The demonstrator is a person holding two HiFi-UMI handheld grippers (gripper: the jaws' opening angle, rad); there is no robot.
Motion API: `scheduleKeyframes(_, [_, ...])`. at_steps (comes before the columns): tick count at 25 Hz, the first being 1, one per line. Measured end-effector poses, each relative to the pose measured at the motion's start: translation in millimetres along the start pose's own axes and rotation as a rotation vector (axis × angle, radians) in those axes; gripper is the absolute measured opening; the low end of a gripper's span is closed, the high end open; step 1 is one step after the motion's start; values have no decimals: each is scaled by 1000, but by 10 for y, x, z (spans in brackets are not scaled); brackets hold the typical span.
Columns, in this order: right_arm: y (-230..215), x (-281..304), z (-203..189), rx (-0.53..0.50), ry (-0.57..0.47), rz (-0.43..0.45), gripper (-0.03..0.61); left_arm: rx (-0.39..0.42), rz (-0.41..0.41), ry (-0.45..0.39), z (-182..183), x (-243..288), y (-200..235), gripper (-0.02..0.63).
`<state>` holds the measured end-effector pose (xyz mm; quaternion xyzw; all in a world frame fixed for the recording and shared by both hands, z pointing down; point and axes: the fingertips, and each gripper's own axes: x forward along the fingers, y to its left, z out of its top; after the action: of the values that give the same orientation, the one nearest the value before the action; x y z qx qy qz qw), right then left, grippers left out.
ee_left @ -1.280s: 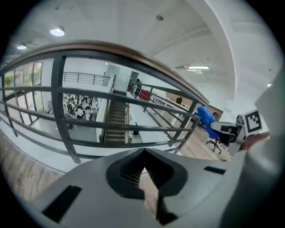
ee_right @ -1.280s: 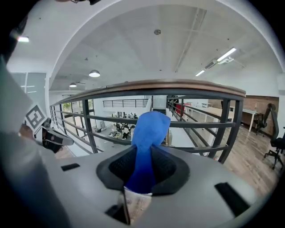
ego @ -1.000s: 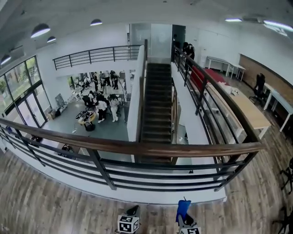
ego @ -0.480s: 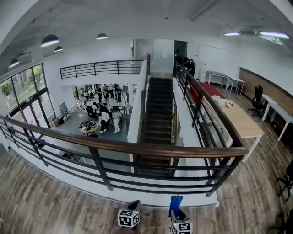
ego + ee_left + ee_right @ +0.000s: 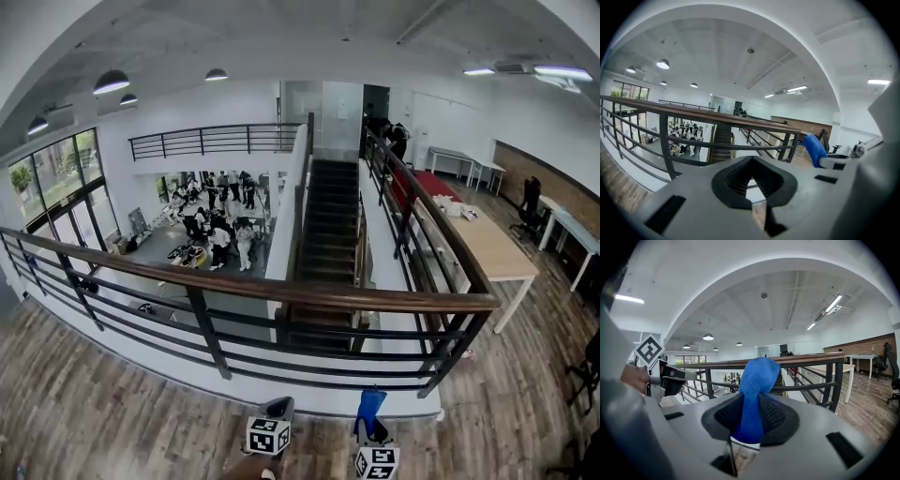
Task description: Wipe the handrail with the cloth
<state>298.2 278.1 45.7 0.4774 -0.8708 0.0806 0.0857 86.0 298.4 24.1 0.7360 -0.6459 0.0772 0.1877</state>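
The handrail (image 5: 281, 292) is a brown wooden rail on black metal bars, curving across the head view from the left edge to a corner post at the right. It also crosses the left gripper view as the handrail (image 5: 717, 117) and the right gripper view as the handrail (image 5: 811, 359). Both grippers sit low, short of the rail and apart from it. My right gripper (image 5: 372, 439) (image 5: 749, 414) is shut on a blue cloth (image 5: 369, 403) (image 5: 757, 378), which sticks up out of the jaws. My left gripper (image 5: 273, 424) (image 5: 751, 177) is shut with nothing in it.
Beyond the rail a dark staircase (image 5: 326, 230) drops to a lower floor with a group of people (image 5: 216, 234). A long wooden table (image 5: 492, 246) stands along the right-hand walkway. Wood flooring (image 5: 84, 403) runs under the grippers, and an office chair (image 5: 591, 366) is at the far right.
The head view has tilted up a little, so the rail's corner sits further left. Both grippers have risen slightly in view, still short of the rail, with the cloth still held.
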Motion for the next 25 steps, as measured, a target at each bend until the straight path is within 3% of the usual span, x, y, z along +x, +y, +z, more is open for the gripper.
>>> scheduleKeyframes(7, [41, 64, 181, -66, -41, 48, 98, 38, 36, -41, 94, 20, -66, 3])
scheduleKeyframes(12, [-53, 123, 298, -62, -63, 44, 98, 76, 18, -69, 193, 33, -250, 3])
scheduleKeyframes(25, [-100, 60, 221, -92, -68, 9, 97, 92, -27, -80, 21, 64, -523, 3])
